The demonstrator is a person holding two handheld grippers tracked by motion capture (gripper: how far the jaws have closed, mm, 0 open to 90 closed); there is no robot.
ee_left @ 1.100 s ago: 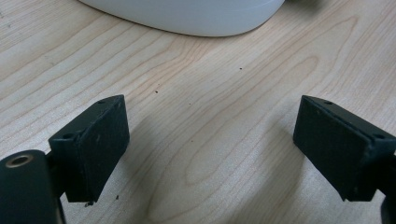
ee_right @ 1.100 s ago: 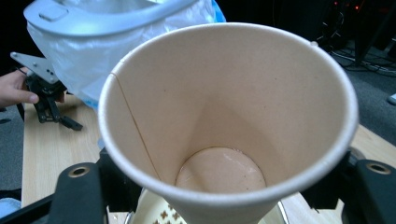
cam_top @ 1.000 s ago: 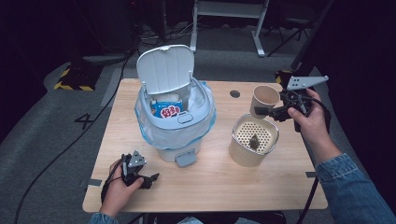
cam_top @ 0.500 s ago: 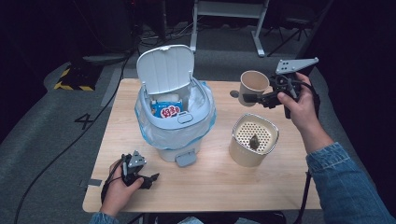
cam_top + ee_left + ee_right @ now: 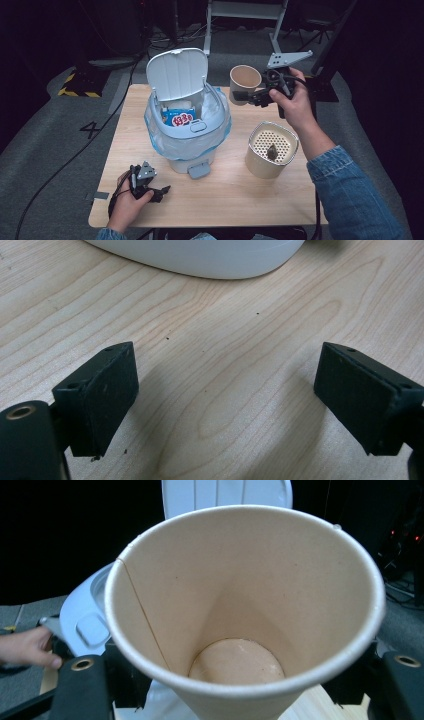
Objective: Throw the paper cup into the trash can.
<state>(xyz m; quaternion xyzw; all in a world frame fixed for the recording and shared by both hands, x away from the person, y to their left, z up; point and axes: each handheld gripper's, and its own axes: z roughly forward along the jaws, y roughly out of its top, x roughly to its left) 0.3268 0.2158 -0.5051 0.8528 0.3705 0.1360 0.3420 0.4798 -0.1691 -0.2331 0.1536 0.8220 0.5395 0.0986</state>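
Note:
My right gripper (image 5: 248, 95) is shut on a tan paper cup (image 5: 245, 79), held in the air over the table's far edge, just right of the bin's raised lid. In the right gripper view the empty cup (image 5: 240, 610) is upright between the black jaws of my right gripper (image 5: 240, 685). The white pedal bin (image 5: 187, 135) has a blue liner and holds a blue snack packet (image 5: 179, 117). My left gripper (image 5: 159, 192) rests open near the table's front left. In its own view my left gripper (image 5: 225, 400) has bare wood between its jaws.
A cream canister with a perforated top (image 5: 271, 150) stands right of the bin, with a small dark lump (image 5: 272, 151) on it. The bin's base (image 5: 200, 260) lies just ahead of the left jaws. The wooden table (image 5: 225, 200) sits on grey floor.
My right gripper has carried the cup up and to the left, from the table's right rear corner toward the bin's lid. The left hand has stayed put.

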